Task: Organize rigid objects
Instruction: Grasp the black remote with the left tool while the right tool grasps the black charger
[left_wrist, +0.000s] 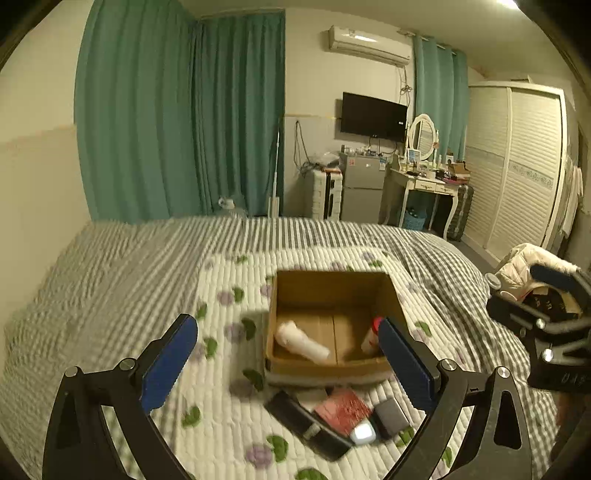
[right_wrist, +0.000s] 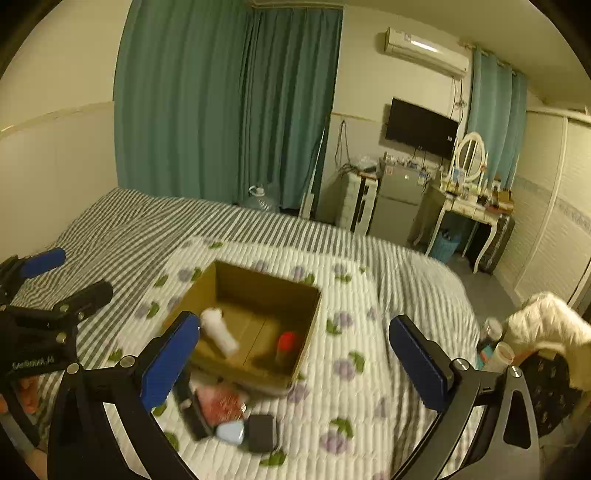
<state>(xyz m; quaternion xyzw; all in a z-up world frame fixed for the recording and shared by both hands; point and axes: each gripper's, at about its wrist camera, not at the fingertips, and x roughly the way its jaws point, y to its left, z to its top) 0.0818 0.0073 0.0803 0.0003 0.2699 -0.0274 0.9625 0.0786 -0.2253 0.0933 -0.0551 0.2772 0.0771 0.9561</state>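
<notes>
An open cardboard box (left_wrist: 332, 291) (right_wrist: 229, 275) sits on the flowered quilt on the bed. Inside lie a white bottle (left_wrist: 301, 341) (right_wrist: 219, 330) and a red-capped bottle (left_wrist: 371, 334) (right_wrist: 286, 345). In front of the box lie a long black case (left_wrist: 306, 424) (right_wrist: 192, 406), a red packet (left_wrist: 343, 408) (right_wrist: 219, 404), a small pale blue object (left_wrist: 364, 434) (right_wrist: 231, 432) and a dark square box (left_wrist: 391, 415) (right_wrist: 262, 432). My left gripper (left_wrist: 288, 365) is open and empty above the items. My right gripper (right_wrist: 291, 363) is open and empty over the quilt, right of the box.
The striped bed cover (left_wrist: 129, 258) spreads to the left and back. A white jacket (right_wrist: 546, 325) and bottles (right_wrist: 496, 347) lie at the bed's right edge. A fridge (left_wrist: 362, 192), a dressing table (left_wrist: 428, 184) and a wardrobe (left_wrist: 517, 166) stand beyond.
</notes>
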